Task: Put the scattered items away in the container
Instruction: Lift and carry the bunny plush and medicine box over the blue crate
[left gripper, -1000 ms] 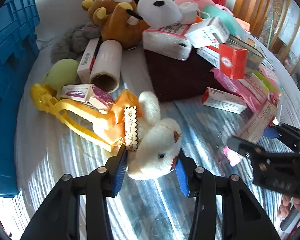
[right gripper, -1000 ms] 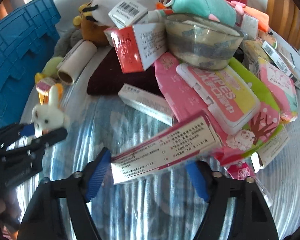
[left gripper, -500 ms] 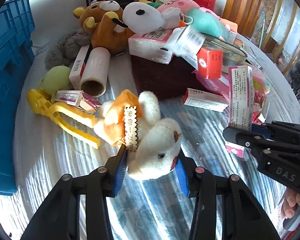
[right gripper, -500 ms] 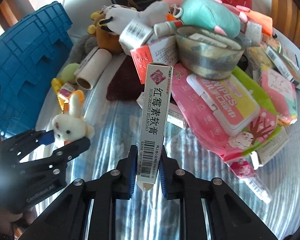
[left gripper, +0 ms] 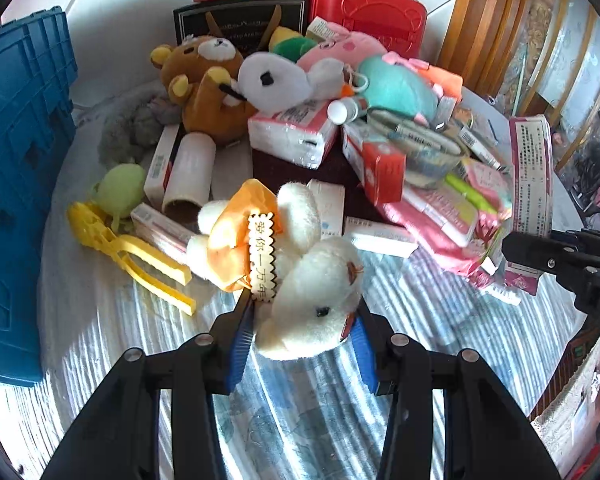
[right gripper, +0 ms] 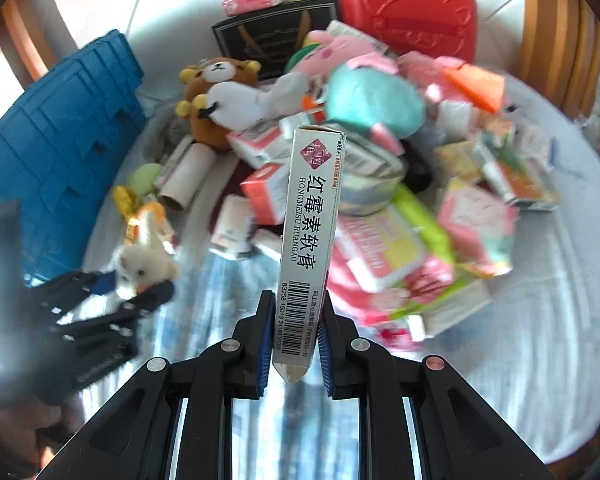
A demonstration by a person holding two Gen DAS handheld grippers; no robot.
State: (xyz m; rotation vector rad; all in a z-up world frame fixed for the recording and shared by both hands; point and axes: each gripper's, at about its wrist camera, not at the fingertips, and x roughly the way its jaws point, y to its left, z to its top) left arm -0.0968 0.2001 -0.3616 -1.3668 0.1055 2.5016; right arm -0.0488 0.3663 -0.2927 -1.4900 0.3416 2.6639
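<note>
Far off to the left of both grippers stands the blue crate (left gripper: 16,184), its ribbed wall running along the edge of the table (left gripper: 100,344), which is covered in a striped blue and white cloth.

Between the blue pads of the left gripper (left gripper: 300,344) sits a white plush rabbit (left gripper: 312,300), clamped by the head, its orange dress and a tag with Chinese writing pointing away from the fingers. Ahead and to the left of that gripper lie yellow plastic tongs (left gripper: 140,260) on the cloth, with a pale green ball (left gripper: 120,190) just beyond them and a white roll (left gripper: 190,172) beside the ball. Farther ahead a brown teddy bear (left gripper: 204,80) leans against a white plush toy (left gripper: 276,80), and a red toy suitcase (left gripper: 366,12) stands at the back of the heap.

To the right of the left gripper, the right gripper (right gripper: 294,354) is pressed tight on a long grey medicine box (right gripper: 310,232), gripping its barcode end so that the box stands out straight ahead of the fingers. Beyond the box the heap of pink packets, small cartons and a teal plush toy (right gripper: 374,100) is blurred in the right wrist view. Seen from that camera, the left gripper with the rabbit is low on the left, near the crate's wall.
</note>
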